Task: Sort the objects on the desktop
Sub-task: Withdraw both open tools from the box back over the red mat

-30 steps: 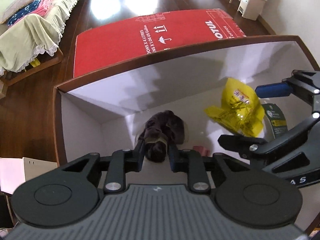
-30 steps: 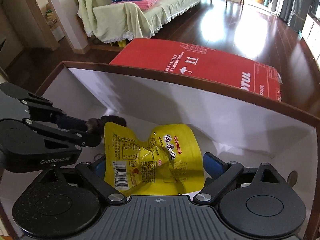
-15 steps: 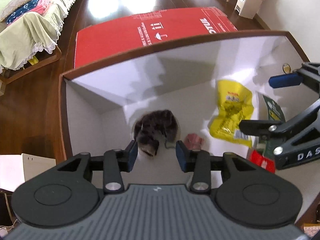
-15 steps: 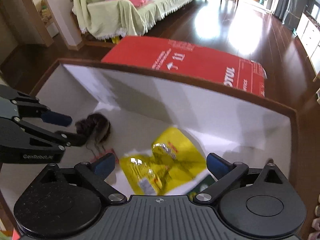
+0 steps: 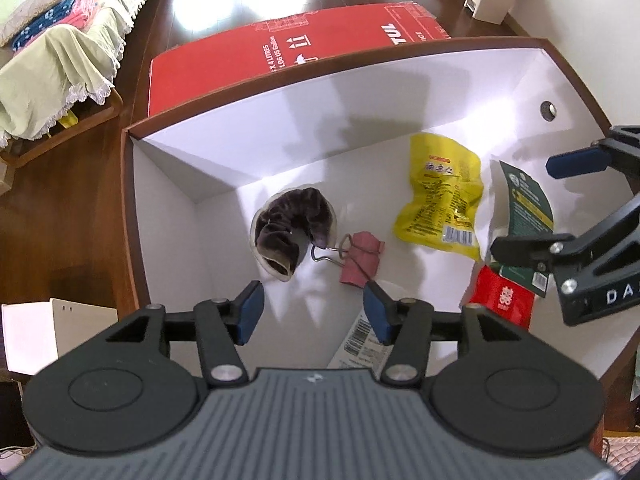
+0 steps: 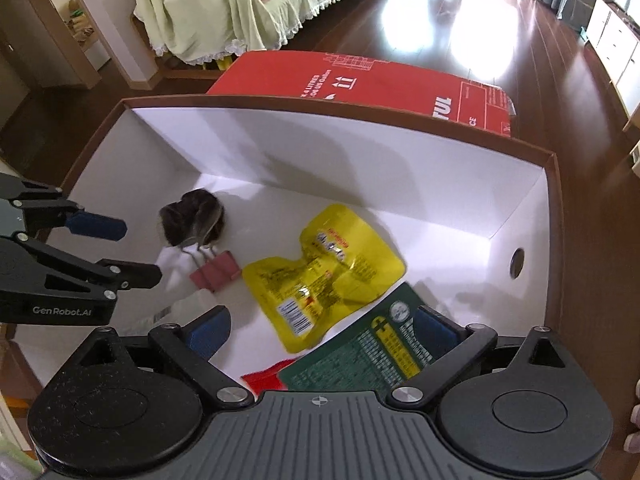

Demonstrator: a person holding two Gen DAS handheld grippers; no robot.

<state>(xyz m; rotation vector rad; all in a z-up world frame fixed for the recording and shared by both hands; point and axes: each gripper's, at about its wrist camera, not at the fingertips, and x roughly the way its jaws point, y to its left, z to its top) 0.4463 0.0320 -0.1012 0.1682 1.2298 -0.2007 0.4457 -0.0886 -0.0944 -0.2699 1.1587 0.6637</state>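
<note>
I have both grippers hanging over the white-lined box (image 5: 208, 168), which has a brown rim. My left gripper (image 5: 312, 308) has its fingers spread wide with nothing between them; my right gripper (image 6: 320, 332) is likewise spread and empty.

On the box floor I see a dark hair scrunchie (image 5: 294, 232) towards the far left corner, with a pink binder clip (image 5: 360, 258) just beside it, its wire handle touching the scrunchie. The yellow snack packet (image 6: 324, 276) lies flat mid-floor, apart from the clip. Its near corner overlaps a dark green packet (image 6: 360, 356), which lies partly over a red packet (image 5: 502, 300). A white item with a barcode (image 5: 358, 342) sits below my left fingers.

The far wall and right wall, with its round hole (image 6: 517, 263), stand clear of the contents, and bare floor runs along the far wall. Beyond the rim a red carton (image 6: 360, 80) lies on the wooden floor.
</note>
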